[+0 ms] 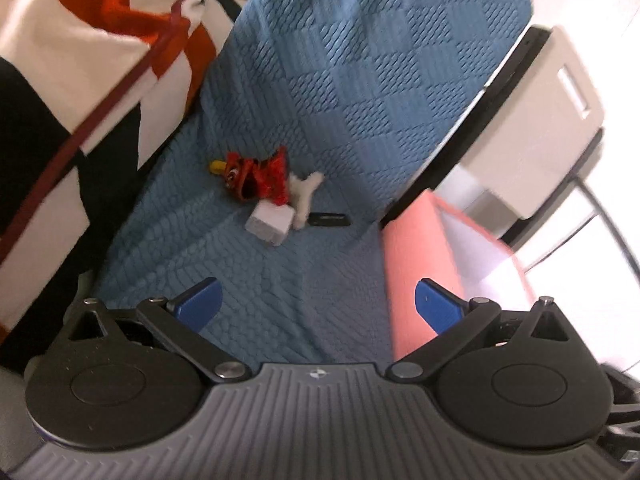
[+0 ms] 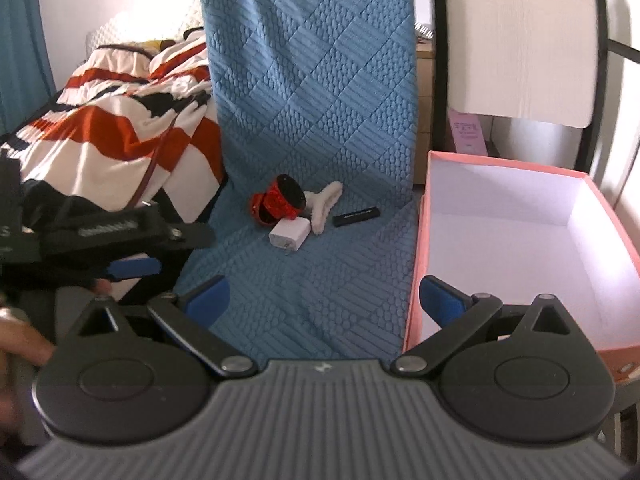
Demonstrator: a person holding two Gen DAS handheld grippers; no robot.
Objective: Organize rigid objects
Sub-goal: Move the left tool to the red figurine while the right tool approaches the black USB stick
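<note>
On the blue quilted seat (image 2: 304, 280) lies a small heap: a red and black toy (image 2: 280, 200), a white charger block (image 2: 290, 233), a white fluffy piece (image 2: 325, 204) and a flat black stick (image 2: 356, 215). The same heap shows in the left wrist view: toy (image 1: 260, 176), charger (image 1: 270, 222), black stick (image 1: 330, 220). An open pink box (image 2: 416, 280) with a white inside stands to the right of the seat. My right gripper (image 2: 325, 300) is open and empty, well short of the heap. My left gripper (image 1: 318, 306) is open too, also empty, seen blurred from the right wrist (image 2: 132, 268).
A red, white and black striped blanket (image 2: 120, 136) lies on the left. A white chair back (image 2: 516, 40) with a black frame stands behind the pink box (image 1: 412, 264). The blue quilt runs up the backrest (image 2: 312, 60). A person's hand (image 2: 24, 344) shows at the lower left.
</note>
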